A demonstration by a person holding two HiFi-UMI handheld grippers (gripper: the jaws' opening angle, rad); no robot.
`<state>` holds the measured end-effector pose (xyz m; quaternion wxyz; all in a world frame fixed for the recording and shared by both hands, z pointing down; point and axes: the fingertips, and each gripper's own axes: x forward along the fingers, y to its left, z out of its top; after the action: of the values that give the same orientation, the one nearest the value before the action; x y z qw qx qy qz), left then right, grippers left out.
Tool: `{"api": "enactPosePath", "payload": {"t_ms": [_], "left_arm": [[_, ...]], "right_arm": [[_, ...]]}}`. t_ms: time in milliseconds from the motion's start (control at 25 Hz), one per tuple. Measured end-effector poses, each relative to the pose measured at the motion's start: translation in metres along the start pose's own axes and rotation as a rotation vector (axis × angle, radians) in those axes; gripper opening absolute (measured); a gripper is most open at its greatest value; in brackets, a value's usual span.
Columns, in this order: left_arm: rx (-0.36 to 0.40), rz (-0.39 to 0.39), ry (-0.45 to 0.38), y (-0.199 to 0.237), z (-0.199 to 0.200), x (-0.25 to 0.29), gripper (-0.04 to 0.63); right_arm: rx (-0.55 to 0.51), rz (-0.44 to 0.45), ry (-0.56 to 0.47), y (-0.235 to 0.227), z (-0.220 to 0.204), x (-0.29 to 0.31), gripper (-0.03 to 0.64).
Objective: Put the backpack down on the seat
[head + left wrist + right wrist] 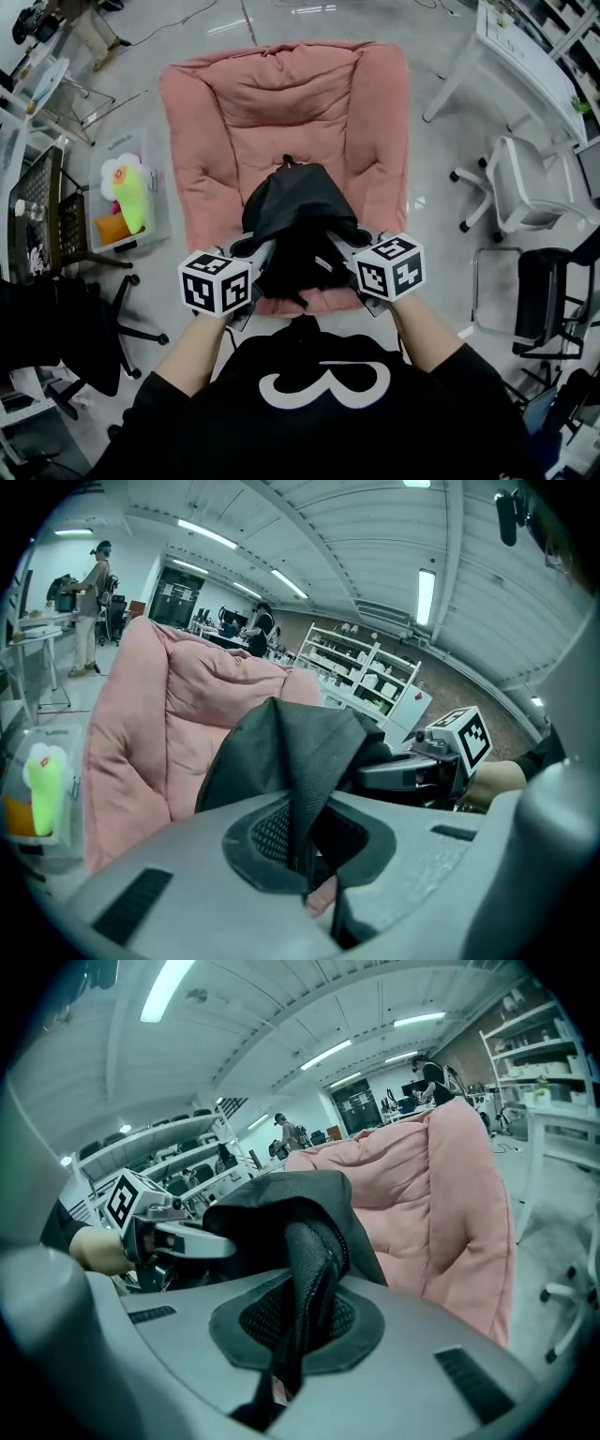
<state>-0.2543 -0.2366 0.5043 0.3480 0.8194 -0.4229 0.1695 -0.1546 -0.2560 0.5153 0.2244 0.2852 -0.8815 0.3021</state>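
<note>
- Jaws of the left gripper: pressed together on a black strap of the backpack. The strap rises from the slot between them, and its fabric covers the pad faces.
- Jaws of the right gripper: likewise pinched shut, here on a mesh-padded strap of the same backpack. The strap's lower end disappears into the slot.
- Hidden parts, head view: both sets of fingertips are buried in the black fabric. Only the gripper bodies and their marker cubes show clearly, with the person's forearms behind them.
- Backpack: dark and crumpled, it hangs between the two grippers, just beyond their tips, with its bulk leaning away from the person. The grippers and the dark folds mask its near, lower edge. Whether its underside touches the cushion cannot be told.
- Seat: a pink padded lounge chair directly beyond and below the backpack. In the head view the backpack overlaps the middle and front of the cushion. In each gripper view the pink backrest stands behind the bag.
- Surroundings: a clear plastic bin of bright toys stands on the floor to the left of the seat, and a white office chair stands well apart on the right.
</note>
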Motion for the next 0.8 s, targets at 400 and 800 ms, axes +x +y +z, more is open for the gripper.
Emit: {"api": "enactPosePath", "payload": {"t_ms": [400,800], "left_arm": [[0.048,0.007,0.103,0.06,-0.004,0.06,0.012],[0.085,0.032,0.13,0.107,0.007,0.109,0.012]], "right_arm": [[0.034,-0.085,0.077,-0.049,-0.008,0.06,0.012],[-0.052,-0.11,0.087,-0.093,0.003,0.111,0.012]]}}
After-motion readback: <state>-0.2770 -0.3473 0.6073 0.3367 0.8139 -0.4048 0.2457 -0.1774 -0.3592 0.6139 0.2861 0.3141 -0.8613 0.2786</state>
